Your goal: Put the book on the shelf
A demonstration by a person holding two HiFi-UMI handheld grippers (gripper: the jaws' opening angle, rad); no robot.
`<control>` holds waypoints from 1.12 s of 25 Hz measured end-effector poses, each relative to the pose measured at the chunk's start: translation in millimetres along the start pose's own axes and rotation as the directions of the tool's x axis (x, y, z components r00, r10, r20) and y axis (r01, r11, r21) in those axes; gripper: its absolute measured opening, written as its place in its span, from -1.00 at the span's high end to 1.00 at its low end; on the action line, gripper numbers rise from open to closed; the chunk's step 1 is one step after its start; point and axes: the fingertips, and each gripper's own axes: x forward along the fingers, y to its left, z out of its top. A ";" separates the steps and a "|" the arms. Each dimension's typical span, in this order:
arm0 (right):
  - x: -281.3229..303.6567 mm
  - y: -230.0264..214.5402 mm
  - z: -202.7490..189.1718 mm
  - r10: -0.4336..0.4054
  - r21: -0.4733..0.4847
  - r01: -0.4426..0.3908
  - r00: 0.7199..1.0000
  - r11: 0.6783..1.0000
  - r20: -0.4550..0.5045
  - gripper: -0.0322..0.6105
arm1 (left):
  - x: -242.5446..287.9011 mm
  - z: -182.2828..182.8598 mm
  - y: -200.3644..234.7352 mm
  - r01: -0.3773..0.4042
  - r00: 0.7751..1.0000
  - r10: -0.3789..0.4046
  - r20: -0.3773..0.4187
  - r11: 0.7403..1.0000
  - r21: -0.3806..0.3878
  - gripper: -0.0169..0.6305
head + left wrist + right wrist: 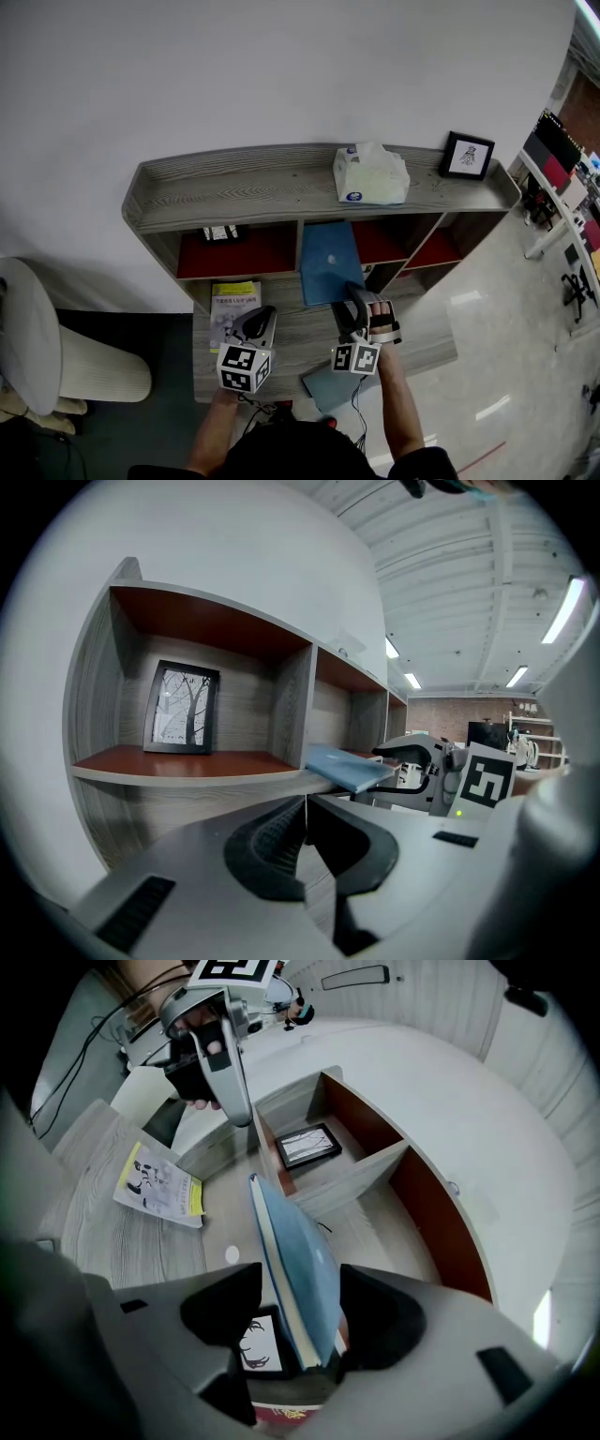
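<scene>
Right hand-held gripper [296, 1314] of mine: jaws apart, blue book [298, 1260] loose between them, far end inside middle bay of shelf [281, 183] ahead. Judge it light, stiff, slick-covered; I'd pinch near edge, across covers.

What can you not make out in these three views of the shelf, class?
- Title of the yellow book: head view, too small; the left gripper covers part.
- Far end of the blue book: head view, hidden under the shelf top.
- The framed picture in the left compartment: head view, shelf top overhangs it.
</scene>
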 end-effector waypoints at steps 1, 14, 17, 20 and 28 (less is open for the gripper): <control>-2.7 -1.3 -0.2 0.000 0.019 0.000 1.000 1.000 0.001 0.07 | 0.2 0.7 -1.6 0.002 1.000 -0.002 0.001 1.000 0.002 0.91; -71.7 -47.4 -36.3 -0.101 0.612 0.033 0.992 0.790 0.077 0.10 | -2.7 12.9 -48.0 0.034 0.999 -0.035 0.040 0.999 0.036 0.91; -92.0 -59.3 -44.0 -0.142 0.729 0.019 0.984 0.684 0.107 0.16 | -5.1 16.7 -66.7 0.043 0.997 -0.047 0.059 0.997 0.056 0.91; -109.4 -65.4 -50.8 -0.166 0.791 0.010 0.979 0.612 0.116 0.23 | -6.6 20.4 -88.2 0.057 0.996 -0.063 0.067 0.994 0.091 0.91; -155.1 -61.6 -64.7 -0.200 0.871 -0.017 0.971 0.491 0.131 0.56 | -19.6 22.7 -135.2 0.066 0.994 -0.076 0.080 0.992 0.111 0.91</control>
